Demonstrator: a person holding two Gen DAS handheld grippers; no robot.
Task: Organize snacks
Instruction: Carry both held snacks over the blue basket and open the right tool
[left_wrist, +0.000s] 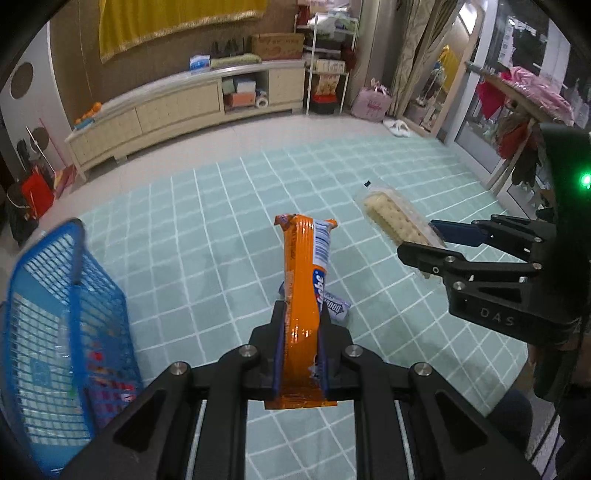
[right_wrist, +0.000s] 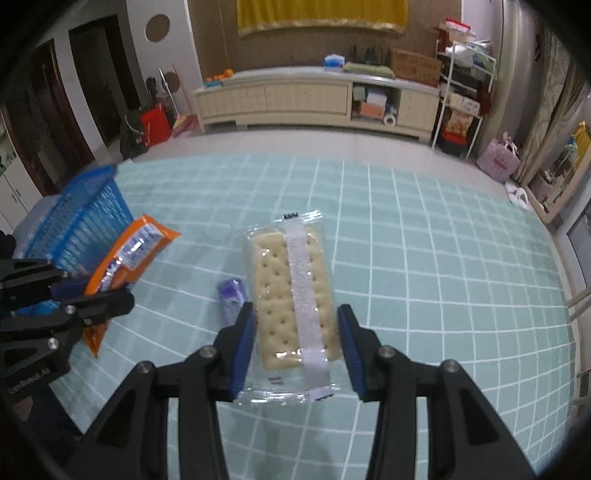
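Both snacks are already lifted off the green checked mat (right_wrist: 424, 240), but neither is yet in the blue basket (left_wrist: 55, 332), so I judge the task to be in its middle part.

The left gripper (left_wrist: 301, 325) is closed tightly on an orange snack packet (left_wrist: 304, 288), which stands up between its pads, just to the right of the basket. The right gripper (right_wrist: 295, 332) holds a clear pack of crackers (right_wrist: 291, 295) by its two long sides; this pack is further from the basket, beyond the orange packet.

One small purple wrapped snack (right_wrist: 232, 295) lies on the mat, well apart from the basket, below the two held packs. It is left to collect, I think.

Through the mesh wall of the basket some colourful shapes are visible. They may be snacks already put inside, but they are too blurred to name.
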